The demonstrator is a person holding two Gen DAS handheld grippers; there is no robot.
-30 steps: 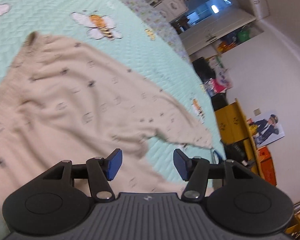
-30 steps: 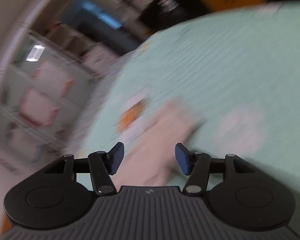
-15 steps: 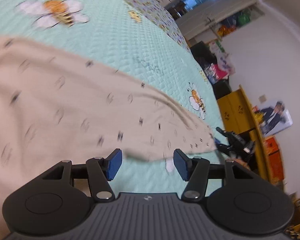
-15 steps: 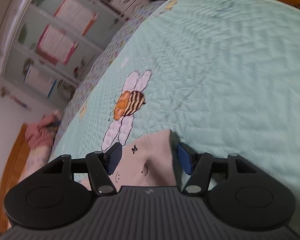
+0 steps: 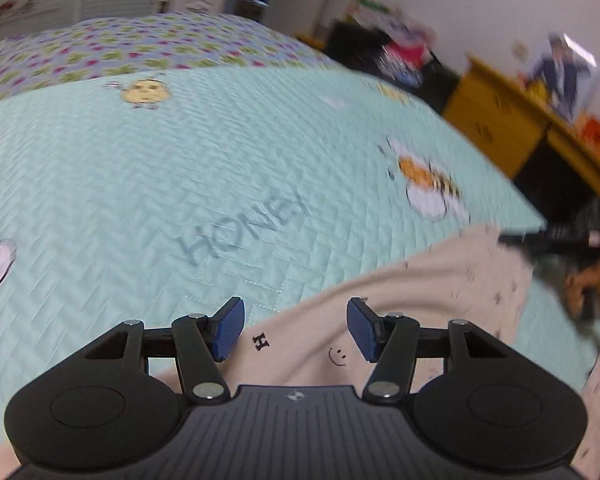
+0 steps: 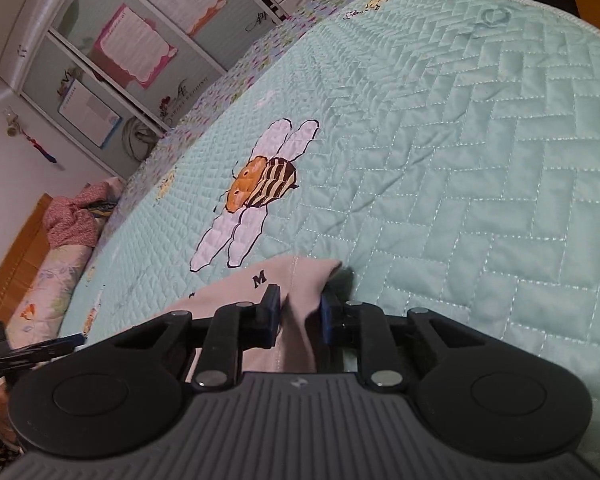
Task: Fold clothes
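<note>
We see a beige garment (image 6: pixel 300 280) printed with small letters, its corner pinched in our right gripper (image 6: pixel 298 314), left gripper (image 5: pixel 296 326) spread wide above it, mint quilted bedspread (image 6: pixel 460 180) with bees, perhaps yellow furniture (image 5: pixel 500 120) beyond

A mint quilted bedspread (image 6: pixel 480 184) faces white cabinets (image 6: pixel 112 40) and yellow desk (image 5: pixel 496 120).

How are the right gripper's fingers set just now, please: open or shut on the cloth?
Shut on it. The right gripper has its blue pads pressed against a corner of the beige garment, bunching it between them.
</note>
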